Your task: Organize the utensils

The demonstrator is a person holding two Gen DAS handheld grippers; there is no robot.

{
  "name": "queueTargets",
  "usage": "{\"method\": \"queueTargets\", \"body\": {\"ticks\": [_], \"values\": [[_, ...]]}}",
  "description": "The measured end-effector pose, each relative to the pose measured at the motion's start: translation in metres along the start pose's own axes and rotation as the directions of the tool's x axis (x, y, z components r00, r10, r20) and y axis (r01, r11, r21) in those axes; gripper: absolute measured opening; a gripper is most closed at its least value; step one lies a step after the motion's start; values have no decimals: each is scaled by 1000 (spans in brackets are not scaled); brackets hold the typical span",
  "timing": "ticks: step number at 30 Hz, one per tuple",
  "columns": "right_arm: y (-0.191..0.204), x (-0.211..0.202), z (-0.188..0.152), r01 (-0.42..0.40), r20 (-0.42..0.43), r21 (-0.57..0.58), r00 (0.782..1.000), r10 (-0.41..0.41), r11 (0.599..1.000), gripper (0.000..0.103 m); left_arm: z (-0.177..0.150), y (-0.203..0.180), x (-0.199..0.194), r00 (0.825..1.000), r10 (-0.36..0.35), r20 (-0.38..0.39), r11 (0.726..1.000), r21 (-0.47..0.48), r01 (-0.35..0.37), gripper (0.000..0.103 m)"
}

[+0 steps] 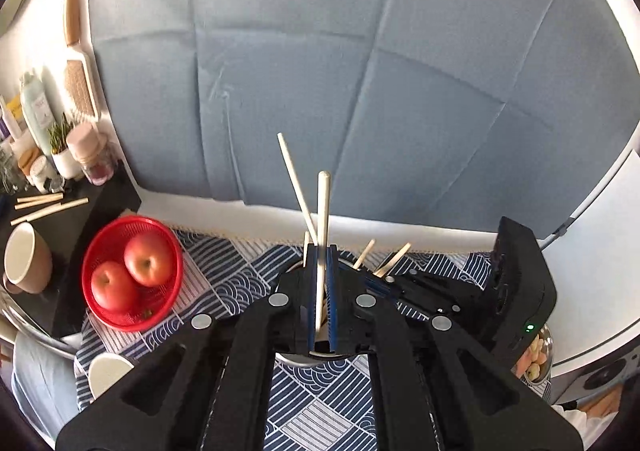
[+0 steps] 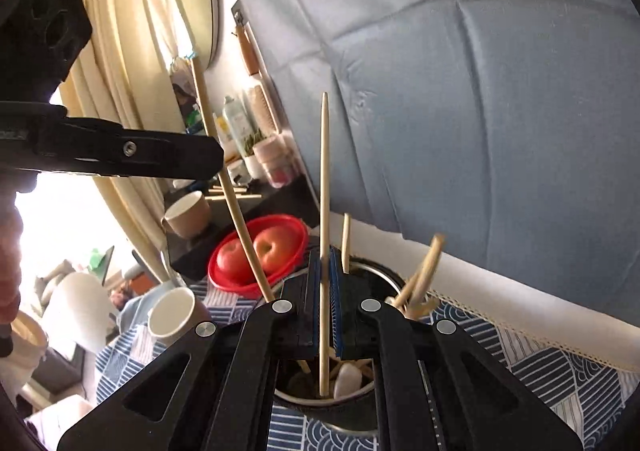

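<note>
My left gripper (image 1: 320, 251) is shut on a pale wooden chopstick (image 1: 323, 207) that stands nearly upright, its lower end down inside a metal utensil cup (image 1: 304, 361). A thinner stick (image 1: 296, 191) leans left behind it. My right gripper (image 2: 325, 251) is shut on another chopstick (image 2: 325, 171), pointed tip up, its foot inside the same cup (image 2: 312, 401) among several wooden utensils (image 2: 424, 271). The two grippers are close together over the cup: the right gripper (image 1: 380, 283) shows beside my left, and the left gripper (image 2: 218, 163) with its slanting chopstick (image 2: 240, 227) shows at upper left.
A red basket (image 1: 120, 315) of apples sits left of the cup on the blue patterned cloth (image 1: 312, 403). A brown mug (image 1: 24, 259), a white cup (image 1: 108, 371) and loose chopsticks (image 1: 48, 207) lie further left. A metal bowl of food (image 1: 536, 355) is at the right. A blue backdrop (image 1: 360, 71) hangs behind.
</note>
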State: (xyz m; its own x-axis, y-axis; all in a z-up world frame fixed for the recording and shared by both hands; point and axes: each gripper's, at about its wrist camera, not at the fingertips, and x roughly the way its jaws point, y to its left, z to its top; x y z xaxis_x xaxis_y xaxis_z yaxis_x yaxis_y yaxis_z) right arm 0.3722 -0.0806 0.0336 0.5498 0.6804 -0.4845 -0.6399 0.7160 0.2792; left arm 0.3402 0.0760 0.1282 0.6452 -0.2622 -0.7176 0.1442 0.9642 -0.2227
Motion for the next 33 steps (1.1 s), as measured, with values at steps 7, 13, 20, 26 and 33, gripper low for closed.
{"method": "queueTargets", "body": {"ticks": [7,13,20,26,33], "values": [[-1,-3,-14,15,-78,12,997,-14,1000,5,-13,11,15,998,3,-64,999,-32,-5,5],[-1,-17,-11,44,-130,-17,991,-46,999,8,-26,9,25,995,37,-87,998,-57,-42,5],[8,-47,-21,73,-166,-139,982,-96,988,36,-51,1,21,997,61,-56,993,-102,-66,35],[9,-82,-35,92,-185,-180,975,-126,979,48,-85,-4,11,980,193,-52,971,-136,-199,68],[12,-129,-61,133,-187,-180,968,-166,975,73,-136,-12,-10,969,246,-24,944,-221,-245,91]]}}
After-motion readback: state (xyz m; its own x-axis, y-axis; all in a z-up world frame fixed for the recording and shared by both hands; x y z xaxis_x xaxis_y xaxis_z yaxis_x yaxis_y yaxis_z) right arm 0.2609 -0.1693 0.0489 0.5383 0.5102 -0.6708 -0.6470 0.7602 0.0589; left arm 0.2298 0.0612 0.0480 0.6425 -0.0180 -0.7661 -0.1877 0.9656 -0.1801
